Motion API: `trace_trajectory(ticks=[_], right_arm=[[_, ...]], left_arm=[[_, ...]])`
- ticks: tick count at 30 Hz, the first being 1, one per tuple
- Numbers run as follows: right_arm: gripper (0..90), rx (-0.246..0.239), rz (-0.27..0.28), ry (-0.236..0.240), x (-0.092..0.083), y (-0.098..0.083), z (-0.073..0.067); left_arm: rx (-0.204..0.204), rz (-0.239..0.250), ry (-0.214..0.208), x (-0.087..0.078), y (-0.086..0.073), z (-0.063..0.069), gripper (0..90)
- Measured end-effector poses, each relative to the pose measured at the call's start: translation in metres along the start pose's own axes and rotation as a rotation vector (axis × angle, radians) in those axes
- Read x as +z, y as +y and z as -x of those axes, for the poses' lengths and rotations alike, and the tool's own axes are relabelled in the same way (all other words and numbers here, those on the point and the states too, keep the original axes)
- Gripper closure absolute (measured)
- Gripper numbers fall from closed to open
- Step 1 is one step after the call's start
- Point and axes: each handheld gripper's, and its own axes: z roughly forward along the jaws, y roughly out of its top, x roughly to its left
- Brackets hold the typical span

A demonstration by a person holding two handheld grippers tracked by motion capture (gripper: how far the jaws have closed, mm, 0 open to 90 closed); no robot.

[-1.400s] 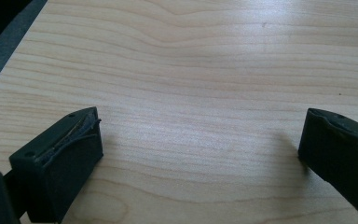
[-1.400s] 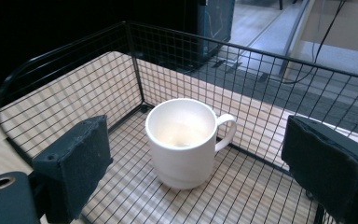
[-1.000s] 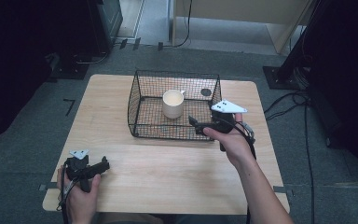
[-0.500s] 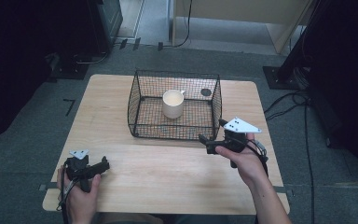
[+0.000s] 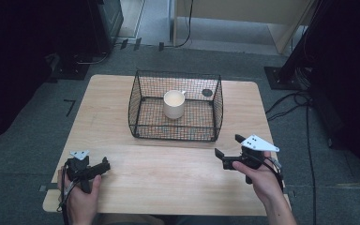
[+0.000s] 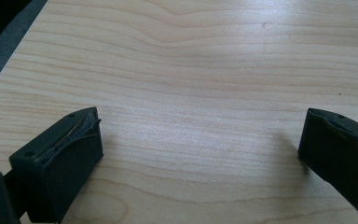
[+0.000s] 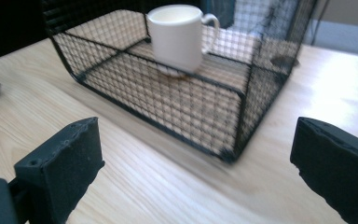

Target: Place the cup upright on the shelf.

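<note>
1. Wire basket point(image 5: 176, 108), black mesh, open top, sits on the far middle of the wooden table point(image 5: 168, 173). All places below are taken from it.
2. White mug point(image 5: 174, 103) stands upright inside the basket, on its mesh floor, roughly central, toward the far wall. Handle points to the basket's right. In the right gripper view the mug point(image 7: 177, 37) shows through the mesh, handle to the right there too.
3. Small dark round object point(image 5: 207, 92) lies beyond the basket's far right corner; what it is cannot be told.
4. Right gripper point(image 5: 229, 152) is held in the person's right hand point(image 5: 262, 180), on the near side of the basket, off its near right corner and clear of the wire. Jaws stand wide apart, nothing between them; they face the basket's near right corner.
5. Left gripper point(image 5: 104, 164) is held in the left hand point(image 5: 82, 199), well apart from the basket, off its near left corner, by the table's near edge. Jaws spread wide over bare wood, holding nothing; in the left gripper view its fingertips point(image 6: 65, 154) sit low at the tabletop.
6. Neither gripper touches basket or mug.
</note>
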Motion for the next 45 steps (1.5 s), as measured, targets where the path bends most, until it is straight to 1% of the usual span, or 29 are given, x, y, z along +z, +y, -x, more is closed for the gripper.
trace_trajectory(ticks=[3, 6, 8, 10, 13, 20, 22, 23, 25, 29, 31, 33, 36, 37, 39, 41, 43, 45], right_arm=[[1.8, 0.031, -0.001, 0.002, -0.006, -0.013, 0.006], [1.8, 0.053, -0.010, -0.022, -0.012, -0.027, 0.013], [1.8, 0.070, -0.019, -0.047, -0.015, -0.038, 0.018], [1.8, 0.091, -0.029, -0.060, -0.020, -0.050, 0.024], [1.7, 0.109, -0.040, -0.075, -0.027, -0.062, 0.030], [1.7, 0.126, -0.075, -0.156, -0.044, -0.087, 0.047], [1.7, 0.131, -0.091, -0.187, -0.049, -0.093, 0.053], [1.7, 0.136, -0.091, -0.190, -0.052, -0.096, 0.055], [1.5, 0.141, -0.104, -0.202, -0.056, -0.101, 0.058], [1.0, 0.121, -0.151, -0.241, -0.060, -0.110, 0.064], [1.0, 0.136, -0.175, -0.243, -0.062, -0.113, 0.066], [0.3, 0.143, -0.172, -0.241, -0.064, -0.113, 0.067], [0.4, 0.157, -0.192, -0.240, -0.064, -0.114, 0.067], [1.6, 0.152, -0.199, -0.243, -0.063, -0.114, 0.068], [6.3, 0.160, -0.208, -0.261, -0.063, -0.114, 0.068], [10.0, 0.148, -0.235, -0.285, -0.062, -0.114, 0.069], [9.9, 0.138, -0.265, -0.310, -0.059, -0.114, 0.068], [10.0, 0.126, -0.279, -0.312, -0.057, -0.114, 0.067]], left_arm=[[0.002, -0.002, 0.000, 0.000, 0.000, 0.000, 0.0], [0.001, -0.001, 0.000, 0.000, 0.000, 0.000, 0.0], [0.001, 0.000, 0.000, 0.000, 0.000, 0.000, 0.0], [0.001, -0.001, 0.000, 0.000, 0.000, 0.000, 0.0], [0.000, 0.000, 0.001, 0.000, 0.000, 0.000, 0.0], [0.001, -0.001, 0.000, 0.000, 0.000, 0.000, 0.0], [0.000, 0.000, 0.000, 0.000, 0.000, 0.000, 0.0], [0.001, -0.001, 0.000, 0.000, 0.000, 0.000, 0.0], [0.001, 0.000, 0.001, 0.000, 0.000, 0.000, 0.0], [0.002, -0.001, 0.000, 0.000, 0.000, 0.000, 0.0], [0.000, 0.000, 0.000, 0.000, 0.000, 0.000, 0.0], [0.002, -0.001, 0.000, 0.000, 0.000, 0.000, 0.0], [0.001, -0.001, 0.001, 0.000, 0.000, 0.000, 0.0], [0.001, -0.001, 0.000, 0.000, 0.000, 0.000, 0.0], [0.001, -0.001, 0.000, 0.000, 0.000, 0.000, 0.0], [0.001, -0.001, 0.000, 0.000, 0.000, 0.000, 0.0], [0.001, -0.001, 0.000, 0.000, 0.000, 0.000, 0.0], [0.000, 0.000, 0.000, 0.000, 0.000, 0.000, 0.0]])
